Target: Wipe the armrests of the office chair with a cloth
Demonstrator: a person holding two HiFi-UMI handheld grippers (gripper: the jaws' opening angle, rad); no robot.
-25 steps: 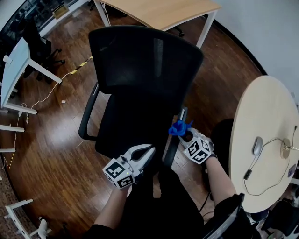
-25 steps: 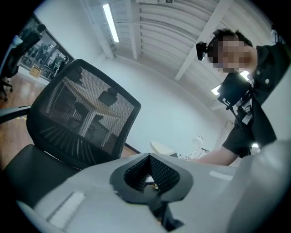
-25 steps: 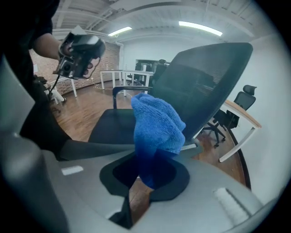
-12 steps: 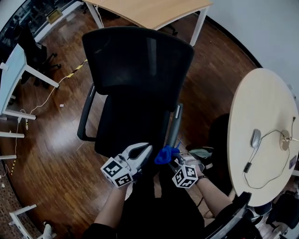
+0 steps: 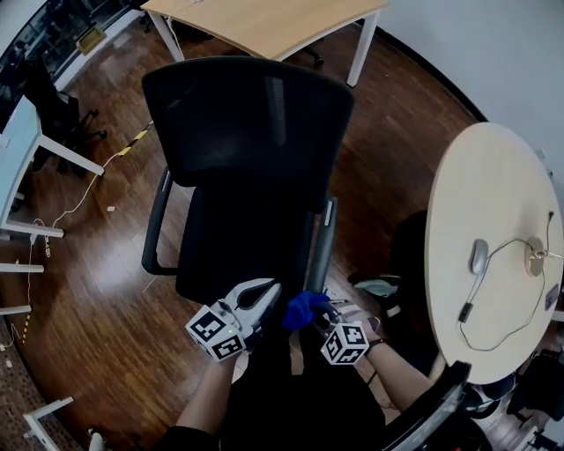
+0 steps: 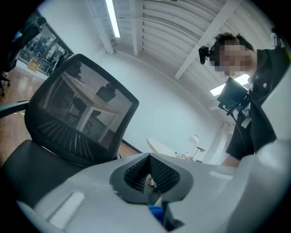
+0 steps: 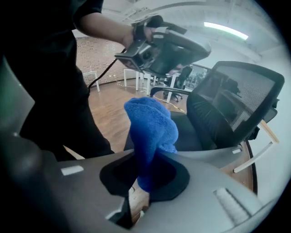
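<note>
A black office chair with a mesh back [image 5: 247, 123] stands in front of me, its right armrest [image 5: 322, 242] and left armrest [image 5: 155, 220] both bare. My right gripper [image 5: 319, 315] is shut on a blue cloth [image 5: 304, 308], which it holds just off the near end of the right armrest, not touching it. In the right gripper view the blue cloth [image 7: 150, 132] bulges up out of the right gripper [image 7: 145, 182], with the chair [image 7: 236, 104] behind. My left gripper [image 5: 267, 289] hovers at the seat's front edge, shut and empty; its jaws [image 6: 149, 157] meet tip to tip.
A round pale table [image 5: 467, 203] with a mouse [image 5: 478, 256] and cable stands close on the right. A wooden desk [image 5: 264, 22] is behind the chair and a white desk [image 5: 18, 114] at the far left. Wood floor lies all around.
My right gripper, with the cloth in it, has drawn back from the right armrest toward my body and now sits beside the left gripper. The left gripper has barely moved.
</note>
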